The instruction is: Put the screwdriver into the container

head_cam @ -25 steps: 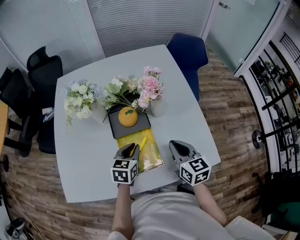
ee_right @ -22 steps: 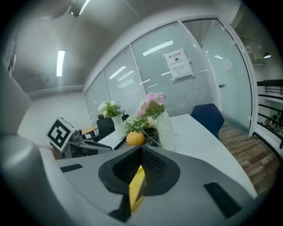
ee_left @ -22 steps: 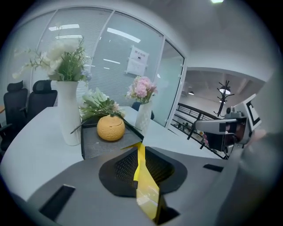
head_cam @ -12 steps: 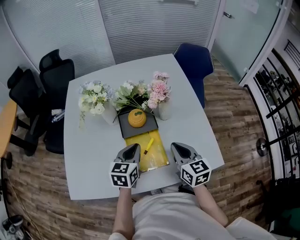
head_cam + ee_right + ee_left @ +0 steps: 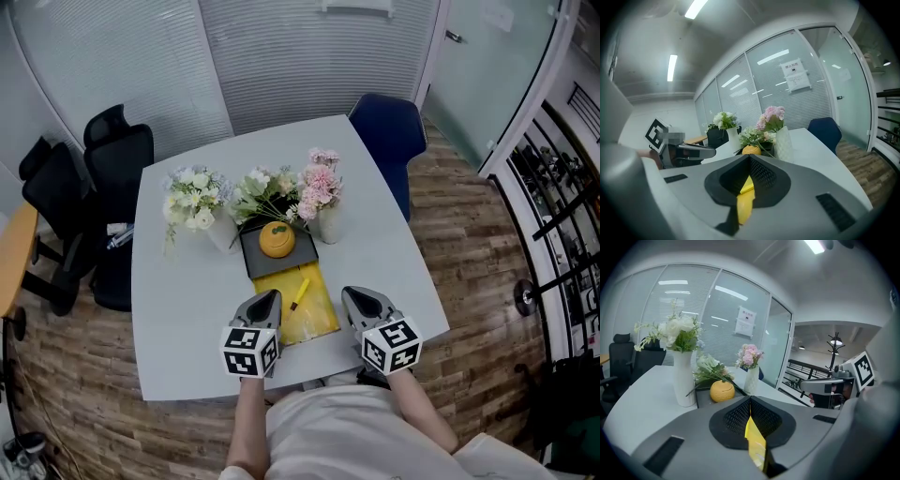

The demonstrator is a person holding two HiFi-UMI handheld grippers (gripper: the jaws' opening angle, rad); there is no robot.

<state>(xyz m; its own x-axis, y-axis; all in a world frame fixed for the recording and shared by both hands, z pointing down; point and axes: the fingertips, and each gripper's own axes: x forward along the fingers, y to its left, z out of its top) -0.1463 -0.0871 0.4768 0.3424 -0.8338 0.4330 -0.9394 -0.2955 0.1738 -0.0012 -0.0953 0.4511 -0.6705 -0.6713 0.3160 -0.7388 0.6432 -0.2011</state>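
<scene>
Two shut grippers flank the yellow screwdriver (image 5: 298, 292), which lies on the yellow pouch (image 5: 319, 323) with its long axis pointing away toward the black tray (image 5: 258, 267). It lies nearer the left gripper (image 5: 269, 298) than the right gripper (image 5: 351, 295). Both pairs of jaws are pressed together and neither grips the tool; only the pouch's yellow shows beneath them.

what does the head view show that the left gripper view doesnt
Head view only: the yellow screwdriver lying on the yellow bag, and the wood floor. Left gripper view only: the left gripper shut on that bag's edge, and a coat stand. Both: the orange pot, white flowers, pink flowers and the right gripper.
</scene>
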